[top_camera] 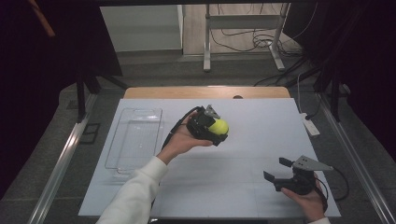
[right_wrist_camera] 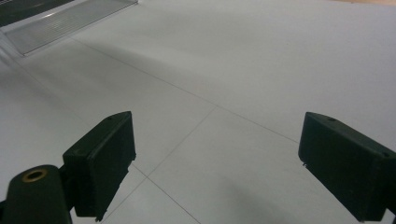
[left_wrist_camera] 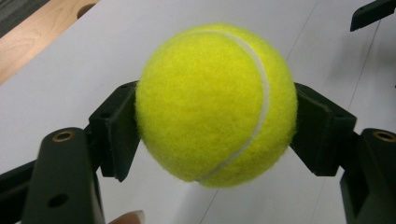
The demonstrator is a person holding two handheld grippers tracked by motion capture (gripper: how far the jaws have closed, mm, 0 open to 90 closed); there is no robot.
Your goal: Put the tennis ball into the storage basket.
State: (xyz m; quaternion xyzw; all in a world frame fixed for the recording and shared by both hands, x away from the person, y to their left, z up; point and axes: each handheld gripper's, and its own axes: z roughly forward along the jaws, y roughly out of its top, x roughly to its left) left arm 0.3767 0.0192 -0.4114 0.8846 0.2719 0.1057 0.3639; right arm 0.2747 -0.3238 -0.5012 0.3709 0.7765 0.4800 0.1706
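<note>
Nearest the person, the right gripper (top_camera: 276, 169) rests low at the near right of the white table (top_camera: 252, 140), its jaws spread wide and released with nothing between them; in the right gripper view the flat, matte black pads (right_wrist_camera: 103, 156) frame only bare table surface, crossed by thin seam lines. It looks parked there to keep out of the way while the other hand works. Farther in, toward the middle of the table, the left gripper (top_camera: 219, 130) is held up off the surface in the person's hand (top_camera: 180, 140), a white sleeve (top_camera: 135, 191) leading to it. Its jaws are clenched on a tennis ball (left_wrist_camera: 215, 105), one pad pressing each side of the ball at its widest part, which is likely why the round thing sits steady without rolling out. The ball is bright yellow-green and fuzzy, with a curved white seam running down its face; the felt should give the hard pads good purchase. So the ball is between the left jaws, raised above the table and touching nothing else. Beyond and to the left of those jaws lies a clear plastic tray (top_camera: 122, 144), rectangular, shallow and empty, with a ribbed floor and handle cut-outs at its ends, well apart from the ball; it is probably where the ball is headed.
</note>
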